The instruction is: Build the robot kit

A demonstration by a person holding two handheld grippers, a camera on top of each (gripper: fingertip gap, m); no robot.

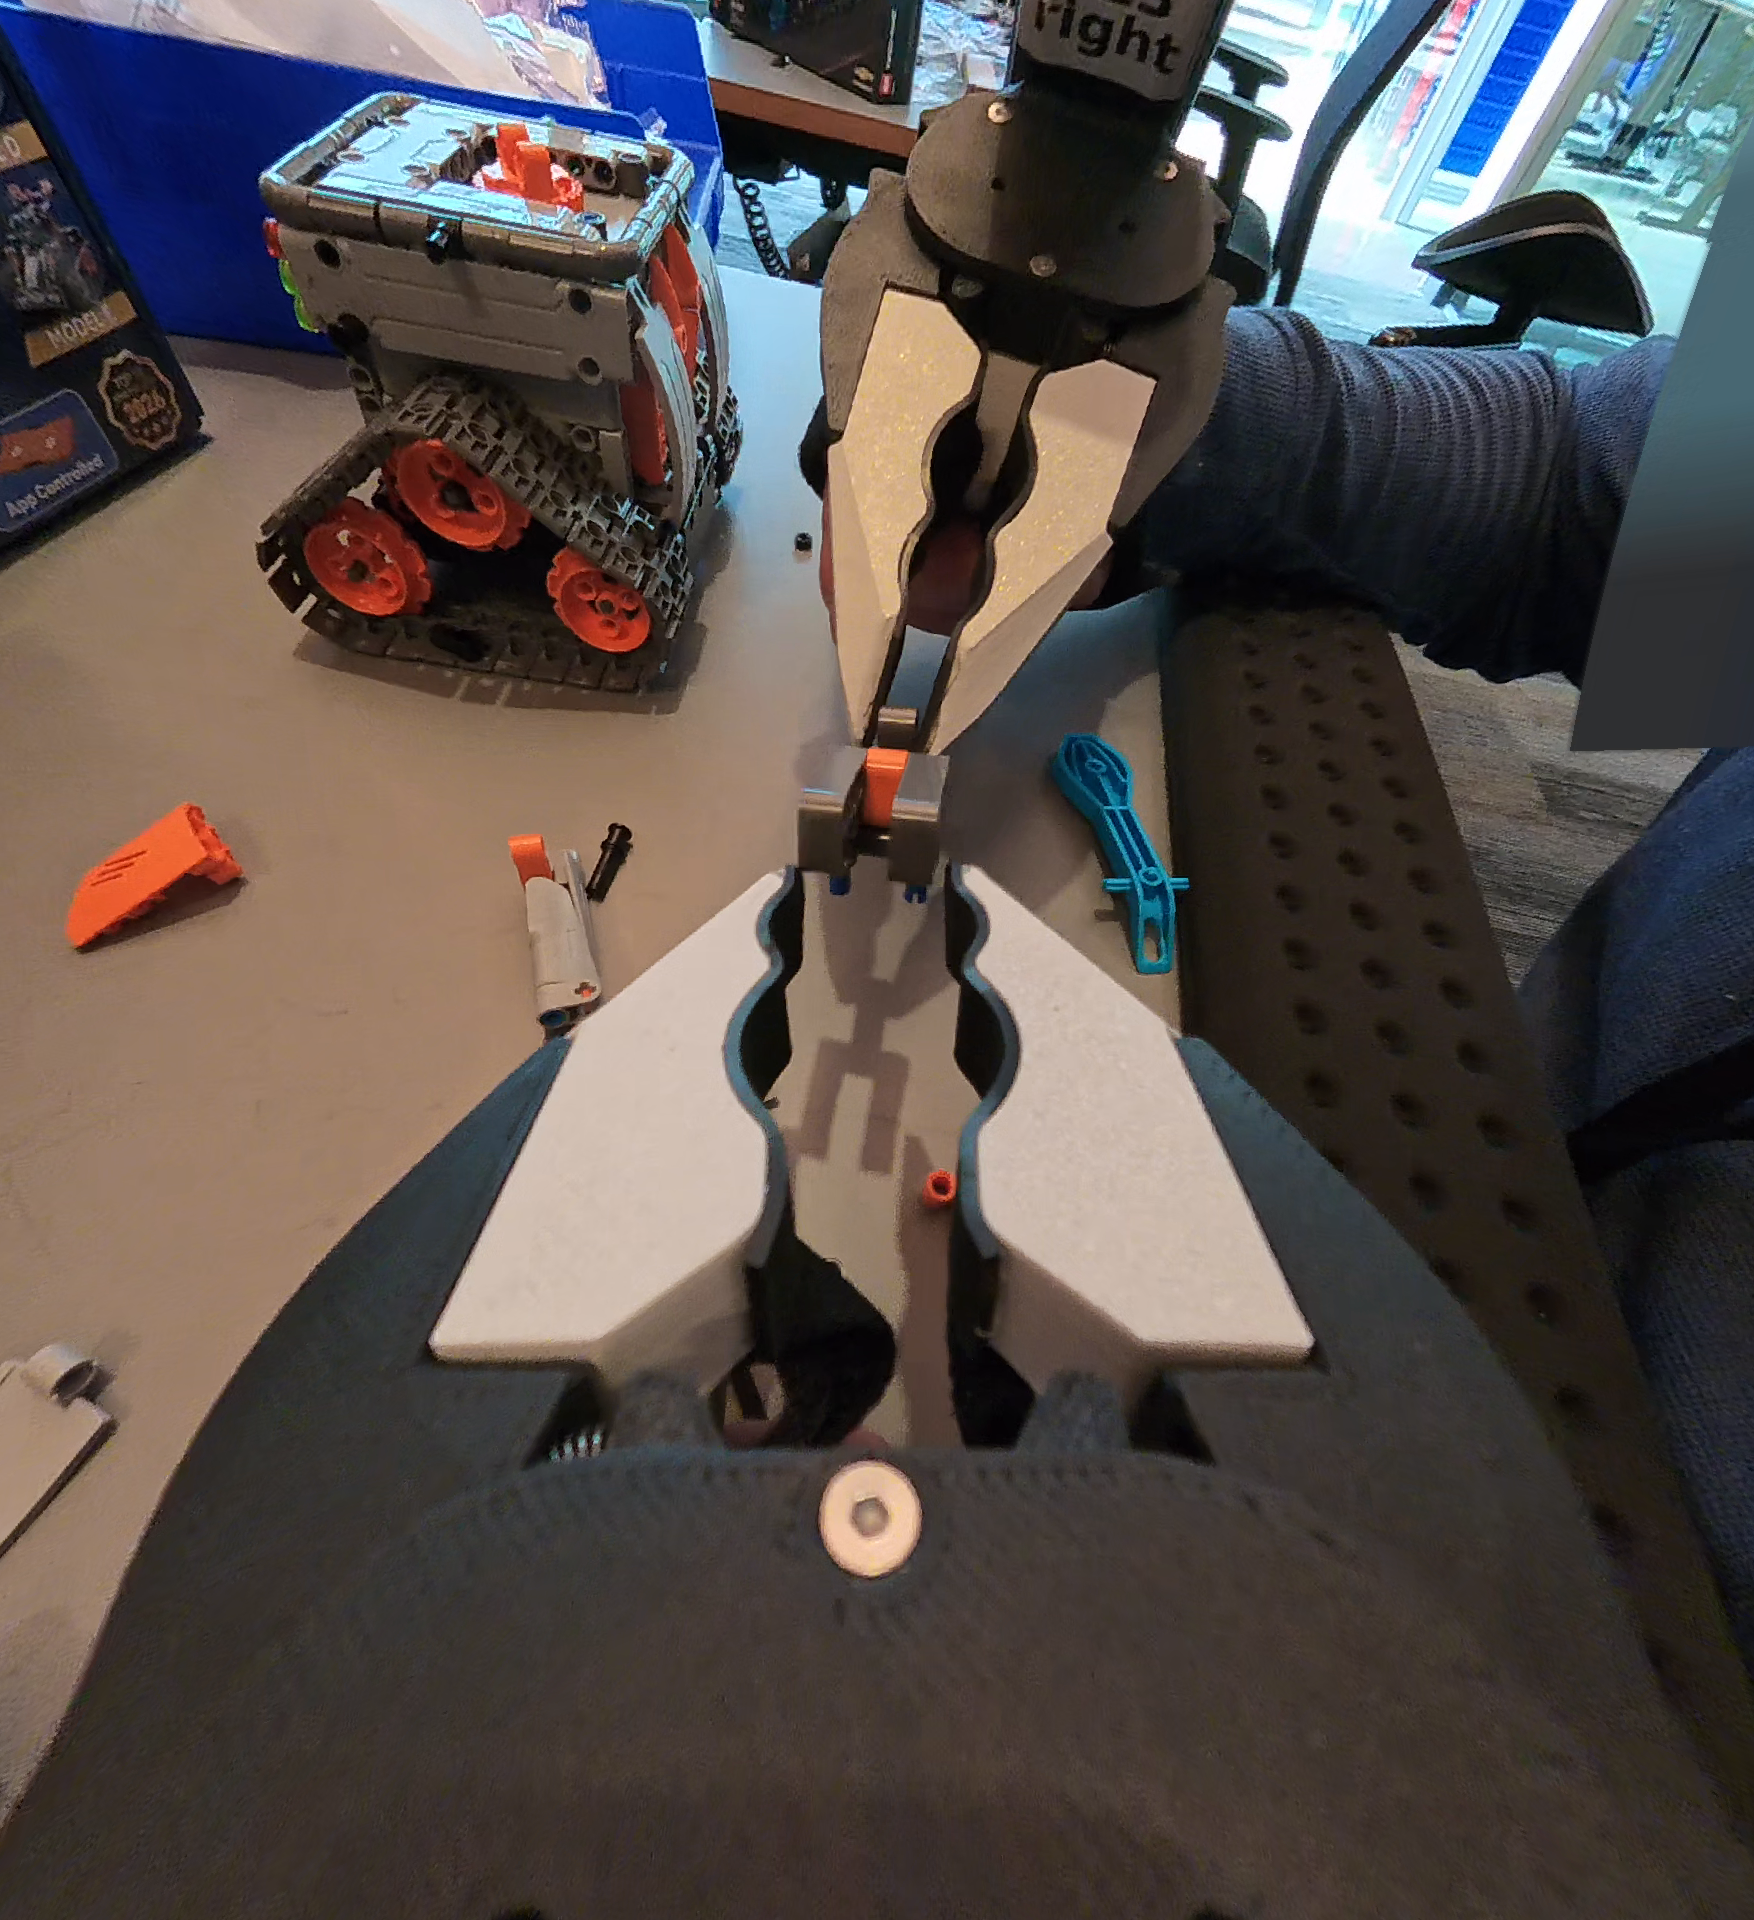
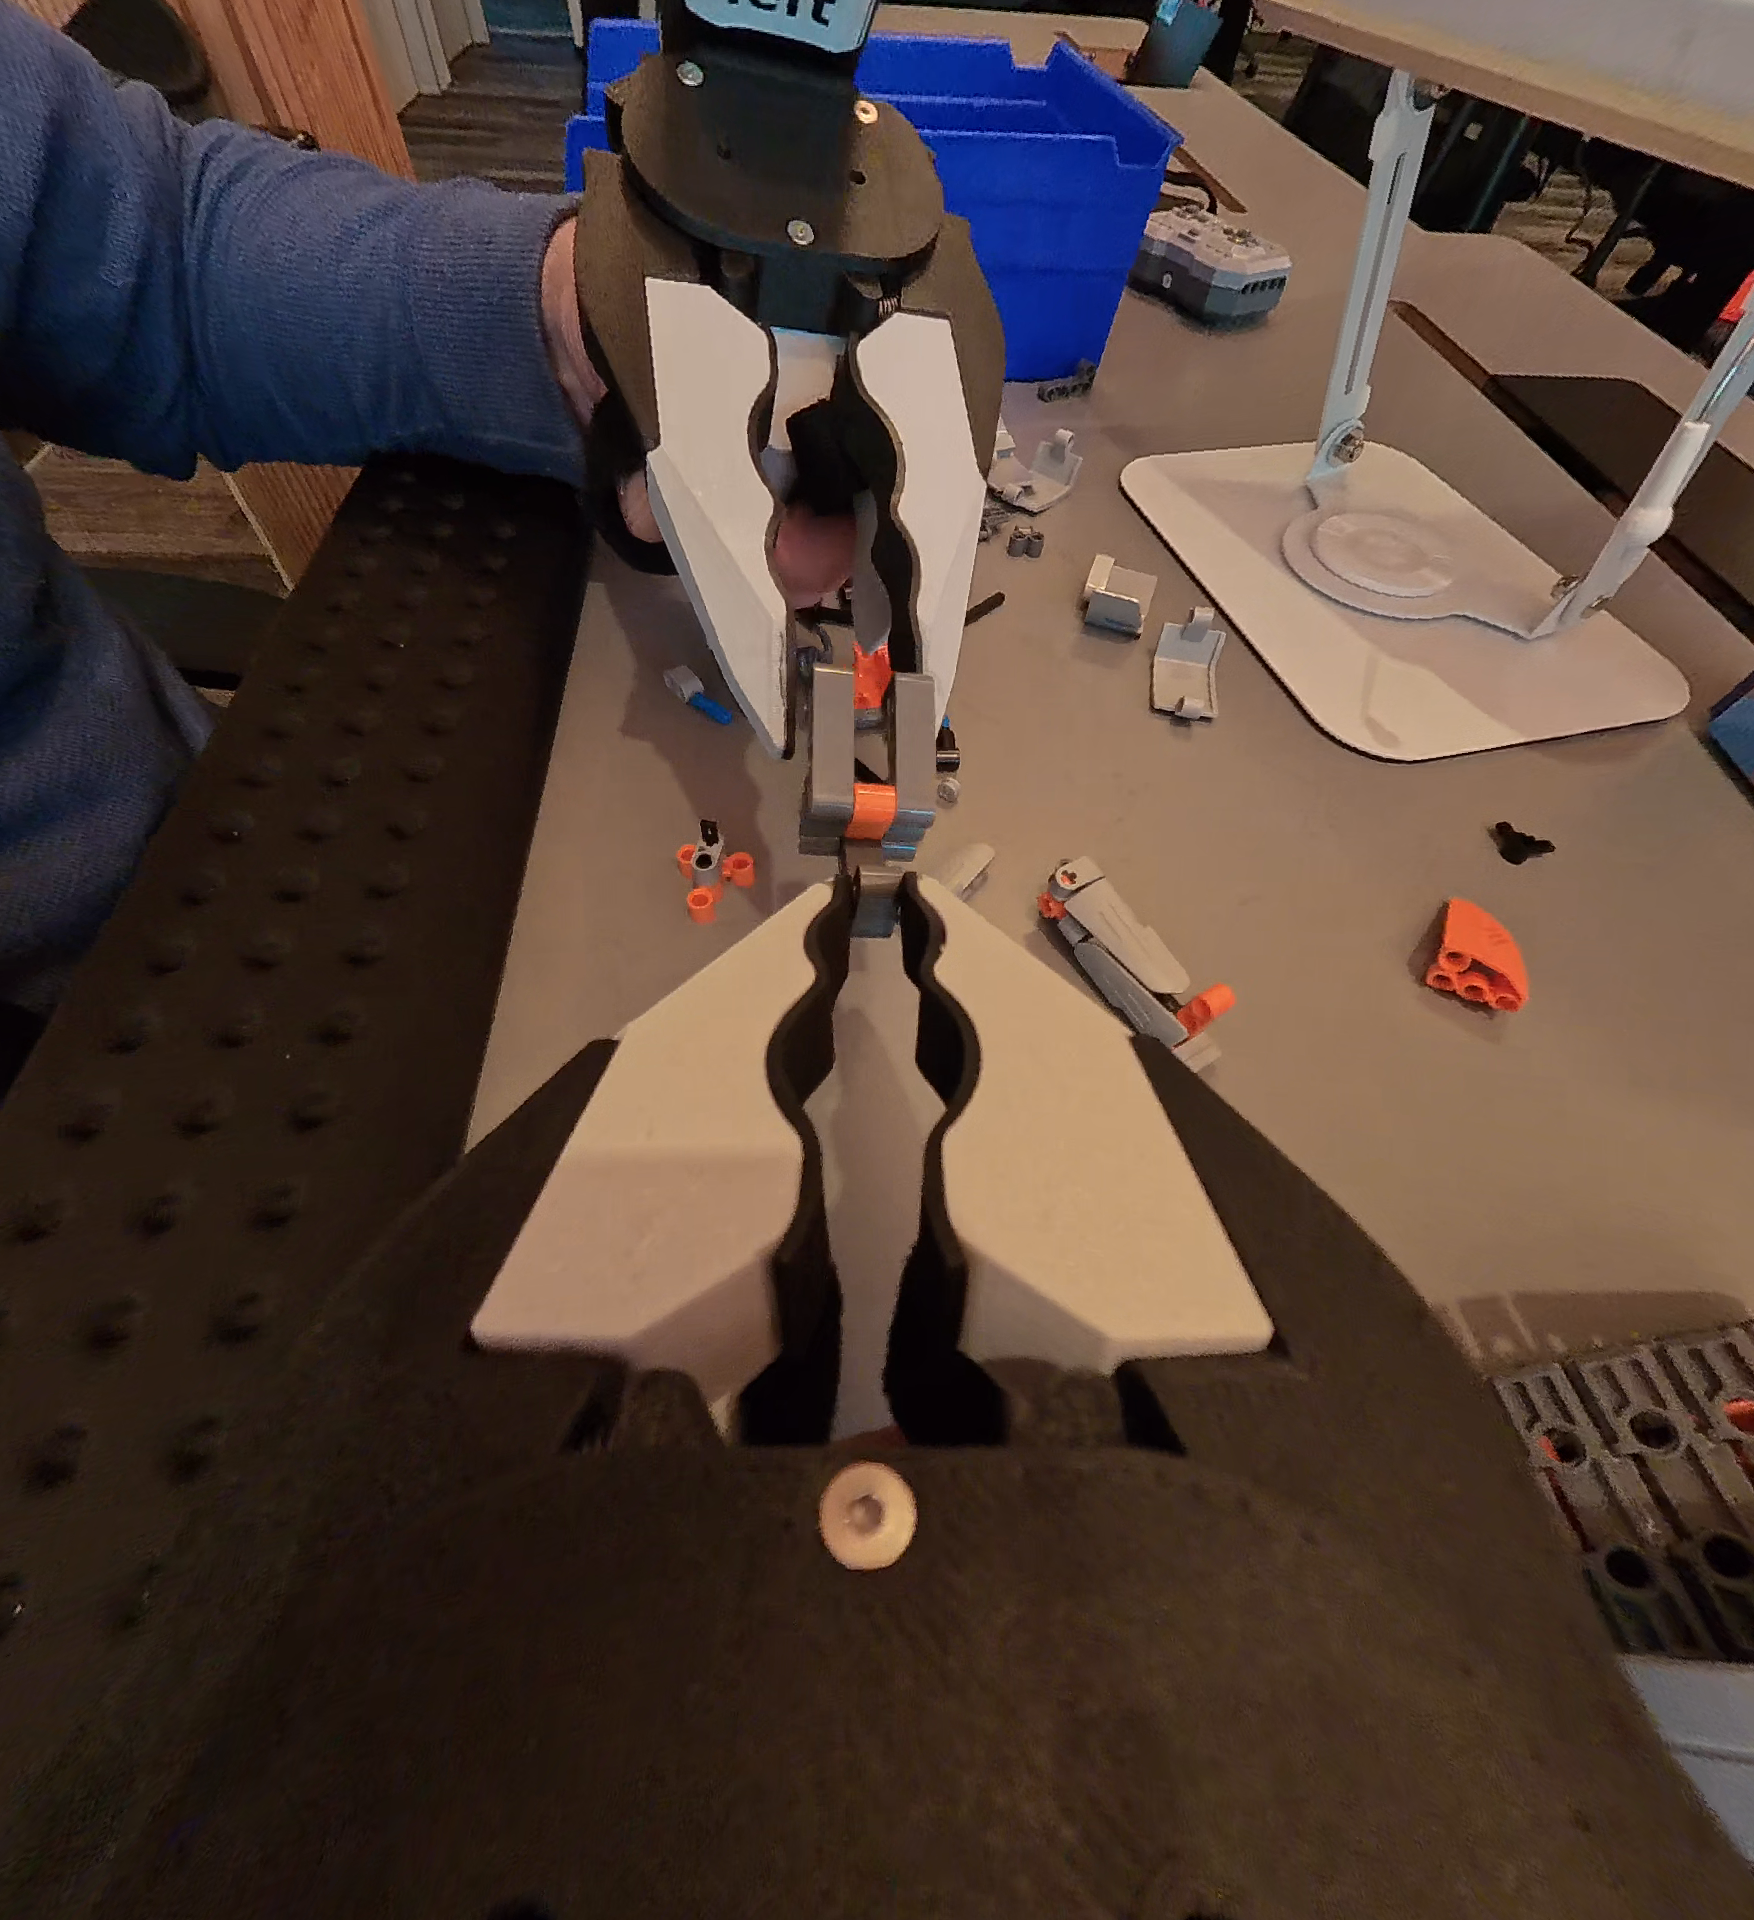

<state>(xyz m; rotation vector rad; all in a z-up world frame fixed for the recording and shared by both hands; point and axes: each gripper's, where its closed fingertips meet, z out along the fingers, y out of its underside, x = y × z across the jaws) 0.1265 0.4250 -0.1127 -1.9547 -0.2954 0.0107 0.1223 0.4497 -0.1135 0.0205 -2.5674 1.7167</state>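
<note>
My left gripper (image 1: 868, 883) is shut on a small grey brick assembly with an orange piece (image 1: 920, 821), held above the grey table (image 1: 229, 1091). My right gripper (image 1: 904, 727) comes in from the far side, facing the left one. It is shut on a small grey piece (image 1: 899, 719) at the assembly's far end. In the right wrist view, my right gripper (image 2: 873, 888) pinches that grey piece (image 2: 875, 914). There the left gripper (image 2: 852, 717) grips the assembly (image 2: 831, 769) from behind. A blue sleeve shows behind each gripper.
A grey and orange tracked vehicle model (image 1: 499, 395) stands at the back left before a blue bin (image 1: 177, 208). Loose parts lie about: an orange panel (image 1: 151, 873), a grey-orange sub-assembly (image 1: 561, 925), a teal tool (image 1: 1122, 842). A black perforated pad (image 1: 1320, 935) edges the table. A white stand base (image 2: 1403, 582) sits beyond. The tips of both grippers are at nearly the same place.
</note>
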